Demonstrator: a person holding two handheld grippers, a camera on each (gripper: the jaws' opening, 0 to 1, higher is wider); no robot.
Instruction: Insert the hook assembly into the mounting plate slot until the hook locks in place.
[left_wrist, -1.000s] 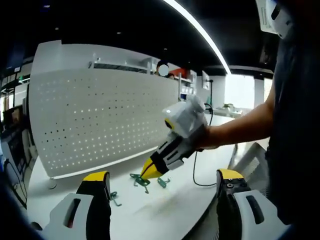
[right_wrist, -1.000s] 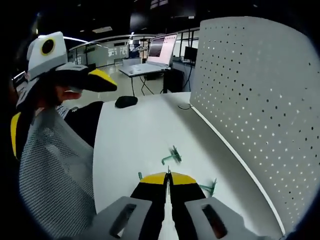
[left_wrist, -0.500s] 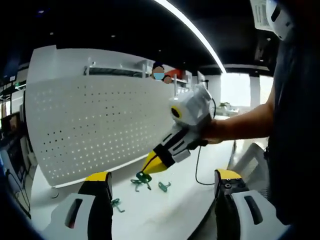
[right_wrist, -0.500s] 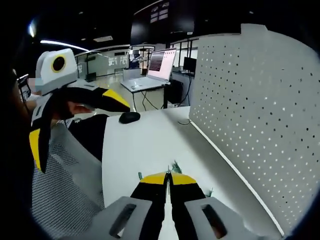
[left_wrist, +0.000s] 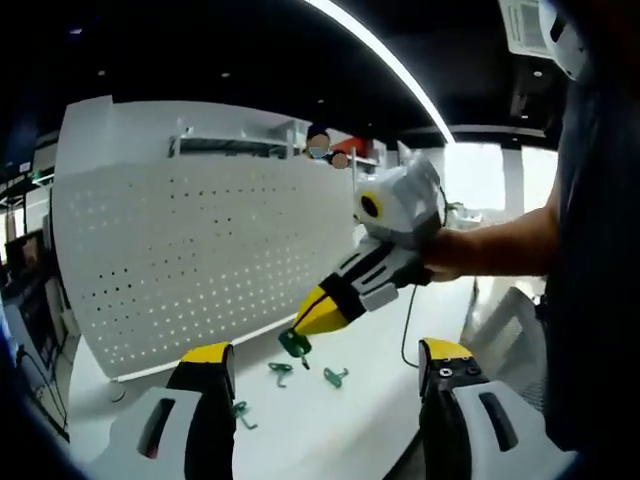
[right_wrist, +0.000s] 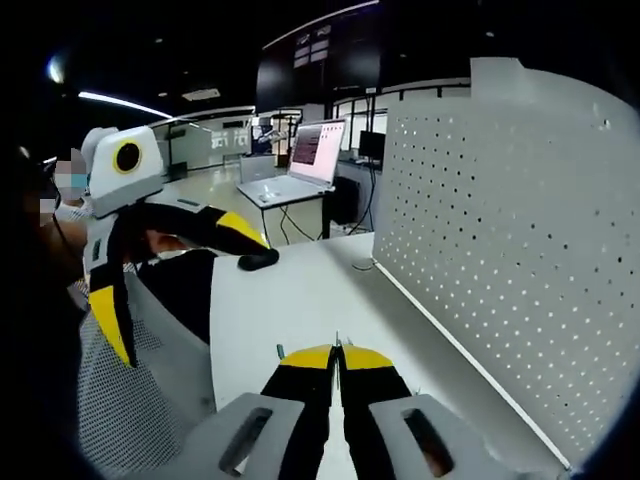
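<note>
Now the right tongs (left_wrist: 300, 335) pinch a green hook (left_wrist: 295, 346) above the table (left_wrist: 350, 420); left tongs (left_wrist: 325, 370) gape.

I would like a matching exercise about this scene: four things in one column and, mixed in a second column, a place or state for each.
Things:
1. right claw
2. left claw
3. pegboard
4. laptop

Places or states:
A. open, holding nothing
B. stands upright on the white table
C. on a desk far behind
D. shut on a green hook, raised above the table

Pairs: 1-D, 2-A, 3-B, 4-C
</note>
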